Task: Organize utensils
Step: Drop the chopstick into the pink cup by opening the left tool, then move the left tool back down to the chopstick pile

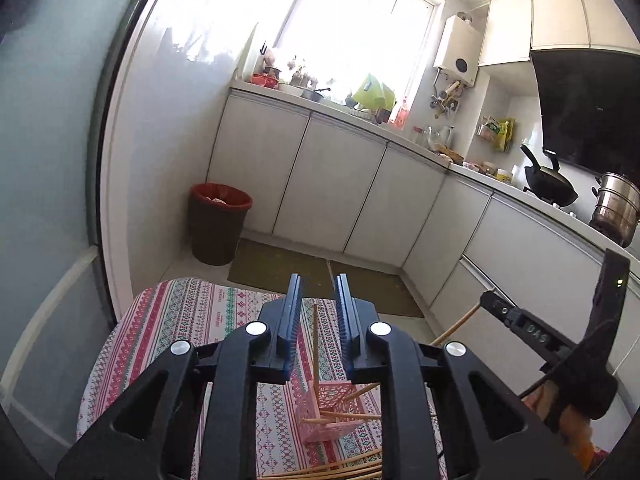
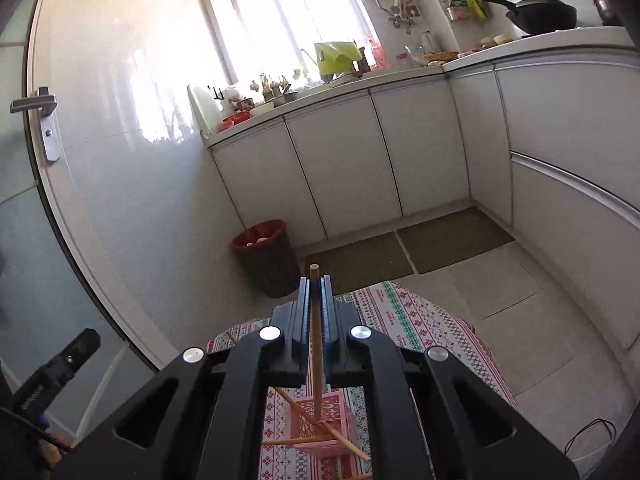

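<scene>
A pink openwork holder (image 1: 334, 408) stands on a small table with a patterned cloth (image 1: 192, 320), with a few wooden chopsticks in it; it also shows in the right wrist view (image 2: 320, 424). More chopsticks (image 1: 340, 468) lie loose on the cloth near the front. My left gripper (image 1: 318, 292) is open above the holder; one upright chopstick (image 1: 315, 344) shows between its jaws, untouched. My right gripper (image 2: 315, 284) is shut on a wooden chopstick (image 2: 316, 344), held upright with its lower end in the holder. The right gripper also appears in the left wrist view (image 1: 520, 316).
A dark bin with a red liner (image 1: 218, 222) stands on the floor by the wall. White cabinets (image 1: 336, 184) and a cluttered countertop run along the back and right. Two floor mats (image 1: 320, 276) lie beyond the table. A wok (image 1: 550, 184) and a steel pot (image 1: 614, 210) sit on the counter.
</scene>
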{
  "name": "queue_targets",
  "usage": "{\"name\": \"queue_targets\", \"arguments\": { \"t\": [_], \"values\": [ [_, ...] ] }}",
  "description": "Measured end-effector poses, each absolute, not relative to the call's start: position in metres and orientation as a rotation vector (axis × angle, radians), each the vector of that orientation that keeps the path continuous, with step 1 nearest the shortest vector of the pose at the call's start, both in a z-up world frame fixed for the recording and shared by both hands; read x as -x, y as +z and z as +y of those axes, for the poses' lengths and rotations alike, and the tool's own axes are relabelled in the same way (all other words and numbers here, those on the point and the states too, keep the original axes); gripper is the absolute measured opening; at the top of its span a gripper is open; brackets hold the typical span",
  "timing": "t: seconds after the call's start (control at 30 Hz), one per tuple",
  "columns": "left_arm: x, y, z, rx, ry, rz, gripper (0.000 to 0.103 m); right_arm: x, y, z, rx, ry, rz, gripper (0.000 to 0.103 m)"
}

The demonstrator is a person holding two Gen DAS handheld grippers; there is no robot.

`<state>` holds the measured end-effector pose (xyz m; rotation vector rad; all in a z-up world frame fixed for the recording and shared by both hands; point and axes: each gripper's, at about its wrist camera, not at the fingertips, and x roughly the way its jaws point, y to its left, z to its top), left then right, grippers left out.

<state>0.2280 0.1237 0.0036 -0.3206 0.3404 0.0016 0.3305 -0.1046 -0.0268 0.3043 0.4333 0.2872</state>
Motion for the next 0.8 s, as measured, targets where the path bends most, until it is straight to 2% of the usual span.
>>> {"name": "queue_targets", "arguments": {
  "t": [0.17,0.47,0.53,0.6,0.67,0.8],
  "values": [
    [-0.219,-0.001,0.127,0.295,0.026,0.354,0.027,-0.335,-0.049,-0.087,-0.267,0.328,0.480,0.009],
    [-0.195,0.002,0.103,0.252,-0.010,0.385,0.035,-0.282,-0.011,-0.108,-0.195,0.277,0.430,0.010],
    [-0.189,-0.001,0.098,0.248,-0.018,0.405,0.041,-0.271,-0.009,-0.115,-0.197,0.263,0.438,0.030],
    [-0.182,-0.003,0.092,0.239,-0.024,0.420,0.045,-0.259,-0.009,-0.121,-0.202,0.249,0.435,0.039],
    [-0.173,-0.003,0.085,0.226,-0.031,0.425,0.049,-0.251,-0.010,-0.123,-0.190,0.233,0.440,0.042],
    [-0.157,-0.004,0.079,0.208,-0.026,0.422,0.068,-0.233,-0.015,-0.131,-0.189,0.214,0.454,0.059]
  ]
}}
